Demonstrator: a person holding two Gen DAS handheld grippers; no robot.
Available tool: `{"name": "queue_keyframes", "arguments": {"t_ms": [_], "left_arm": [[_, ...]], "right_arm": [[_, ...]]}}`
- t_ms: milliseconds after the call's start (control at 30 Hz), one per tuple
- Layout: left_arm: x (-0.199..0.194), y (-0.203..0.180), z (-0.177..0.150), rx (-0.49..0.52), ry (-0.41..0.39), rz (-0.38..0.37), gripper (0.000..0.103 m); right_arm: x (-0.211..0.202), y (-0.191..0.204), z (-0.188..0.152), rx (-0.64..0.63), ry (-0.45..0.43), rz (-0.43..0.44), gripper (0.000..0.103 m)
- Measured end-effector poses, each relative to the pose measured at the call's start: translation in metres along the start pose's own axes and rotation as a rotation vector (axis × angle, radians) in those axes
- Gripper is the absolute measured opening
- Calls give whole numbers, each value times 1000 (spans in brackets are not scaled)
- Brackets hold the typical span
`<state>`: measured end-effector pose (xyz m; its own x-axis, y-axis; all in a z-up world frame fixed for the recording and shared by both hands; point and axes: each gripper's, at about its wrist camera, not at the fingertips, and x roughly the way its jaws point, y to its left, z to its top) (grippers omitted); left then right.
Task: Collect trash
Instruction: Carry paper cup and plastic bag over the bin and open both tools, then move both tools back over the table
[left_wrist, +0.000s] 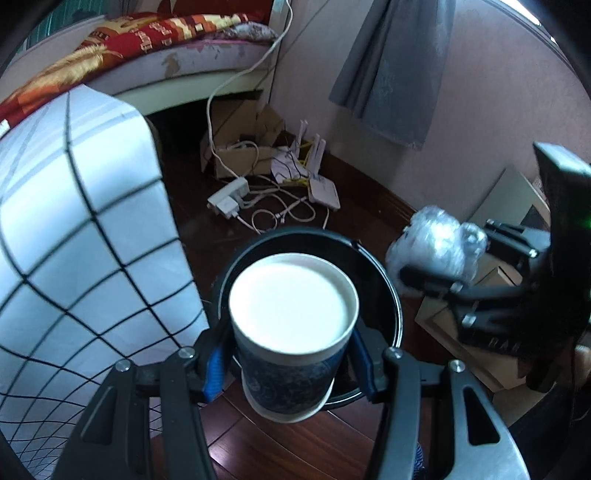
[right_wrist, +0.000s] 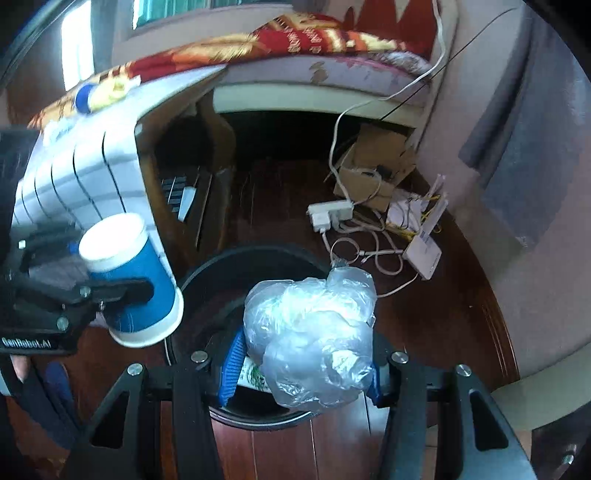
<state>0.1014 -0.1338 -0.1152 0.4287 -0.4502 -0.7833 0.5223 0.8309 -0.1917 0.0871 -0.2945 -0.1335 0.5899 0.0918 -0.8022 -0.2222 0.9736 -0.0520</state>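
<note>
Dark wood flooring (right_wrist: 280, 206) runs under everything, and on it stands a round black bin (left_wrist: 384, 280) (right_wrist: 207, 266), the landmark for the rest. Beyond the bin lie a white power strip (left_wrist: 227, 197) (right_wrist: 330, 214), a tangle of cables, a white router (left_wrist: 325, 190) (right_wrist: 423, 254) and an open cardboard box (left_wrist: 240, 147) (right_wrist: 373, 162); farther back is a bed with a red and gold blanket (left_wrist: 140, 37) (right_wrist: 295, 37). Left of the bin stands a table under a white checked cloth (left_wrist: 74, 221) (right_wrist: 74, 177). The left gripper (left_wrist: 288, 362) (right_wrist: 122, 295) is clenched on a blue paper cup (left_wrist: 291, 332) (right_wrist: 136, 280) directly above the bin's mouth; the cup's long axis runs along the fingers, its white base toward the bin. Any print on the cup is too blurred to read. The right gripper (right_wrist: 303, 365) (left_wrist: 432, 273) is clamped on a crumpled clear plastic bag (right_wrist: 314, 332) (left_wrist: 436, 243), held above the bin's near rim; a green-printed wrapper edge peeks below it, unreadable. White lettering on the left gripper's body reads "GenRobot.AI".
</note>
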Motion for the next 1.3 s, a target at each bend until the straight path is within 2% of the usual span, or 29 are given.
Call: {"name": "queue_keyframes", "arguments": {"t_ms": [133,300,367,400,433,467,500,667,900,1300], "left_arm": [[14,0,-1,7,27,-6,57],[30,4,-1,-25,50,-40,57],[39,7,-1,-46,68,-60,61],[45,9,-1,-66,72,-63,68],[52,13,-3,-90,87,-60,89],[55,14,-3,-99,89,-59,100],[56,17,-5,-110,91,-55,100],[50,25,-15,-116,83,24,100],[39,31,-23,-112,54,111,101],[-1,39,-24,-133,-5,173,101]], "right_arm": [[25,-2,-10,7,60,29,55],[41,3,-8,-37,77,54,55],[52,5,-11,-59,101,66,56],[60,8,-13,-84,110,61,60],[67,10,-17,-104,119,28,68],[75,11,-22,-120,147,-13,92],[80,11,-25,-129,167,-29,101],[84,5,-34,-124,191,-48,102],[69,-4,-22,-58,154,-68,103],[30,20,0,-71,75,-38,103]]}}
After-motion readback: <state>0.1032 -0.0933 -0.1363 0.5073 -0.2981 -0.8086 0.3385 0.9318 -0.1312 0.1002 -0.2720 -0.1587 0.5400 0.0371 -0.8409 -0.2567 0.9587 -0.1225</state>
